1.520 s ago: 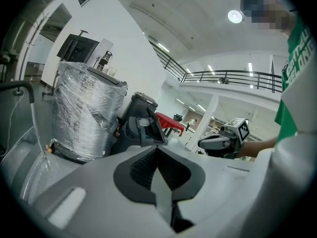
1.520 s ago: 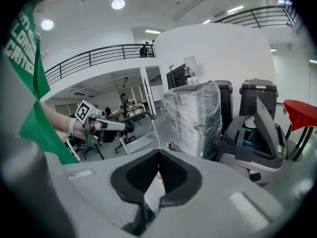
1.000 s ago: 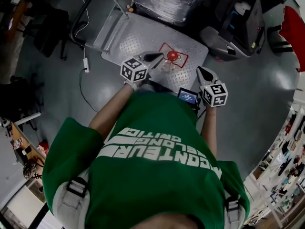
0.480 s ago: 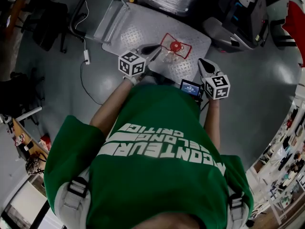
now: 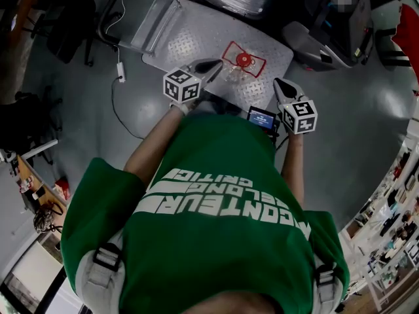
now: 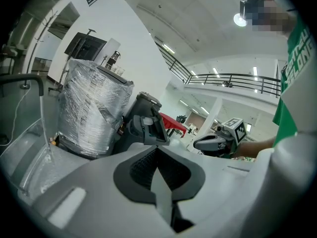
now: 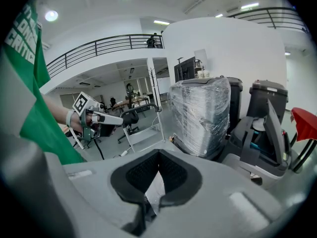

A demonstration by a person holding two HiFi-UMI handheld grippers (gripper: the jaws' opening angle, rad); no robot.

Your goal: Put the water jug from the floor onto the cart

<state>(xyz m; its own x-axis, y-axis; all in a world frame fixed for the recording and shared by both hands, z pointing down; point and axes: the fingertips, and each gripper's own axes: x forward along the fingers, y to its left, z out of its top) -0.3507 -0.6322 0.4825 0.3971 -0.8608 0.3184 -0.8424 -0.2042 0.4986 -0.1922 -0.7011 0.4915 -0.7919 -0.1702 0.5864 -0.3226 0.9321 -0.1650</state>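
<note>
Looks steeply down, in the head view, over a green shirt onto a grey floor. Finds the water jug, red cap up, standing on the chequered deck of the cart, near the edge closest to the person. Holds the left gripper just beside the jug on its left, contact impossible to judge. Holds the right gripper off to the jug's right, by the deck's corner.

Looks, in the left gripper view, along the left gripper: clenched, pads together, grasping nothing. Takes in a wrapped bundle ahead and the right gripper to the side.

Looks, in the right gripper view, along the right gripper: likewise clenched on nothing. Takes in the same bundle ahead and the left gripper at the left.
</note>
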